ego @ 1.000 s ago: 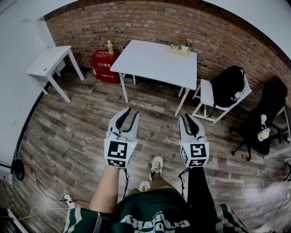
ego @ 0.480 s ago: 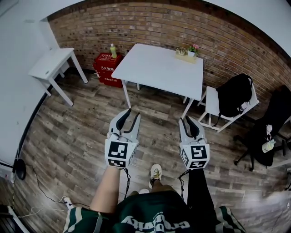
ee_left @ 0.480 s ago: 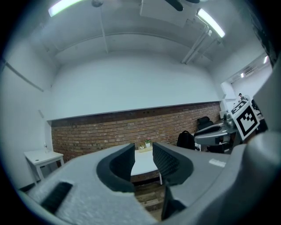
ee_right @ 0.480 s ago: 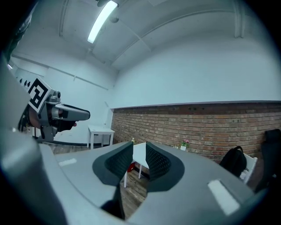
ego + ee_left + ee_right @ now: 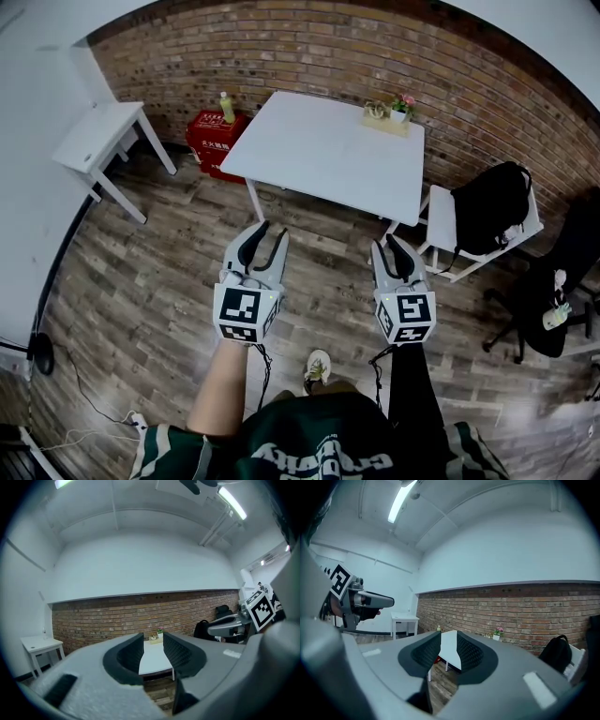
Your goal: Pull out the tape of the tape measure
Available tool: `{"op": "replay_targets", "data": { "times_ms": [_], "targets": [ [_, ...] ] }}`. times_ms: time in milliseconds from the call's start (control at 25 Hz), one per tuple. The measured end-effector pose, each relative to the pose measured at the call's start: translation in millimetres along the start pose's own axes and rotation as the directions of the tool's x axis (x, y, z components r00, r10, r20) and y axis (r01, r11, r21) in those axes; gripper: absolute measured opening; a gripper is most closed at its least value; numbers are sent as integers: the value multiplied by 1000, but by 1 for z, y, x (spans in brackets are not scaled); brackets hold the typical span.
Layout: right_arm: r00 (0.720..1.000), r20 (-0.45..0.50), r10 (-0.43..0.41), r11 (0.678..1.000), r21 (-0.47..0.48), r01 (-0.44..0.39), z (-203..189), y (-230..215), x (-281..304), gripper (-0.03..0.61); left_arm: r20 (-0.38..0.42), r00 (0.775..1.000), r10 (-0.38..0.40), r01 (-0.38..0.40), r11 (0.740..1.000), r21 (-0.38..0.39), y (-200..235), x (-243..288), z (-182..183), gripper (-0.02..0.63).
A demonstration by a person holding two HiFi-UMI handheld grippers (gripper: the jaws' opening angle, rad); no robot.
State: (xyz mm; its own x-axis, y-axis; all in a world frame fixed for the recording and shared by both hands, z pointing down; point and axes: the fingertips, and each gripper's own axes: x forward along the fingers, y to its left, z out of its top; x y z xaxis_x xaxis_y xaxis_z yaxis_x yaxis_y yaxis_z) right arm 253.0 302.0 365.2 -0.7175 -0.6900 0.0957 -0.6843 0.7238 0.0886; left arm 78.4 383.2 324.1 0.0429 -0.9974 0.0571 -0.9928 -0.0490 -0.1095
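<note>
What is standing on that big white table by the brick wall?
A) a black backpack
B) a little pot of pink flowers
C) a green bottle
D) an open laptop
B: the head view shows a small flower pot with pink blooms, set by a low tray near the far right corner of the white table.

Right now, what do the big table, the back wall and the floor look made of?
Table: smooth matte white top, likely laminate or painted board.
Wall: bare reddish brick, mortar lines visible.
Floor: grey-brown planks with grain and seams; wood or vinyl, cannot tell.
</note>
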Motion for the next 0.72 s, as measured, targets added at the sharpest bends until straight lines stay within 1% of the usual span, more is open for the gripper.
{"op": "replay_targets", "data": {
  "times_ms": [120, 320, 520, 720],
  "targets": [
    [1000, -5, 8, 1000, 6, -8, -1, -14, 20, 121, 1, 1000, 0, 0, 1000, -18, 4, 21, 1, 124],
    [999, 4, 33, 999, 15, -33, 1, -31, 44, 126, -12, 1000, 20, -20, 1000, 5, 7, 48, 1, 126],
    [999, 14, 48, 998, 32, -48, 4, -40, 58, 147, -18, 999, 31, -31, 999, 19, 11, 60, 3, 126],
    [999, 18, 47, 998, 41, -48, 3, -47, 67, 155, -11, 1000, 24, -24, 1000, 8, 13, 68, 6, 126]
  ]
}}
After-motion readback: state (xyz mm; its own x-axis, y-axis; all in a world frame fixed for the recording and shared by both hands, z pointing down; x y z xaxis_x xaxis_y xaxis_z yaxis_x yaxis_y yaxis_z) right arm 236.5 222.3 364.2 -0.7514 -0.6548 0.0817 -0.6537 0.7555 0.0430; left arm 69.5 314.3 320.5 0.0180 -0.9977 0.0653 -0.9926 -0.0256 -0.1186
